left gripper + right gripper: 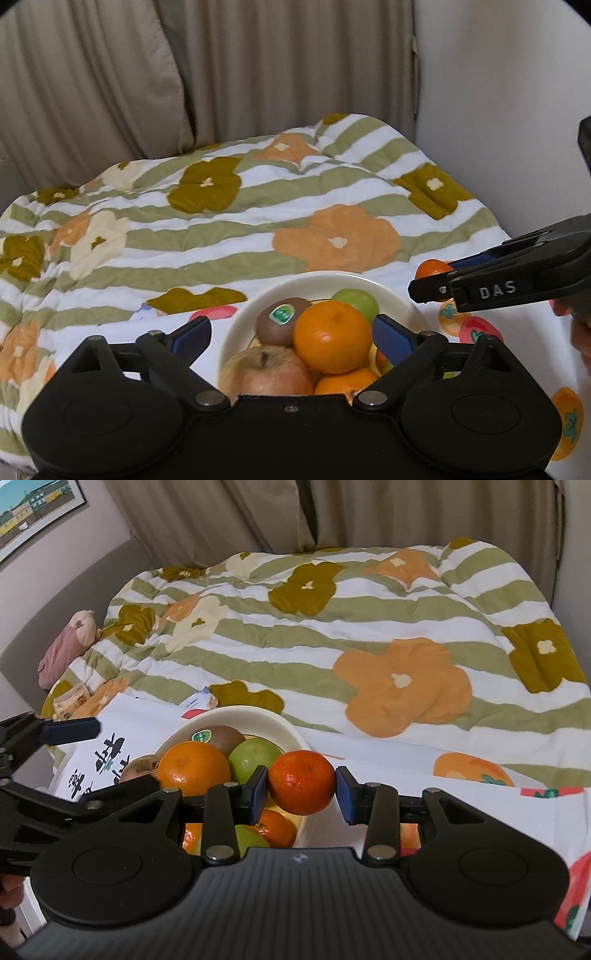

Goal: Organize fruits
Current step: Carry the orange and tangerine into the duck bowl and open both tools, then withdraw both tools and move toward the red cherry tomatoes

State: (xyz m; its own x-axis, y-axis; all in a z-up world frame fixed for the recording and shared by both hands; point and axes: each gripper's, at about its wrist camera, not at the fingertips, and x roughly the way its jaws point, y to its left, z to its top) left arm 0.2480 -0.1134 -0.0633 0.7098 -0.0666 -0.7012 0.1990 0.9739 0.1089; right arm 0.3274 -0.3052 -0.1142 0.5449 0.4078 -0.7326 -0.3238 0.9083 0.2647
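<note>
A white bowl (402, 299) (280, 723) holds an orange (332, 336) (194, 768), a kiwi with a sticker (282, 319) (218, 736), a green fruit (356, 301) (255, 758), an apple (267, 371) and more oranges below. My left gripper (291, 338) is open, its pads spread either side of the bowl's fruit. My right gripper (301, 784) (424, 286) is shut on a dark orange mandarin (301, 781) (432, 267), held just above the bowl's right rim.
The bowl stands on a white cloth printed with fruit (476, 332) (461, 812). Behind lies a rumpled flowered, green-striped quilt (221, 229) (369, 646), with curtains beyond. A pink soft toy (68, 646) lies at the far left.
</note>
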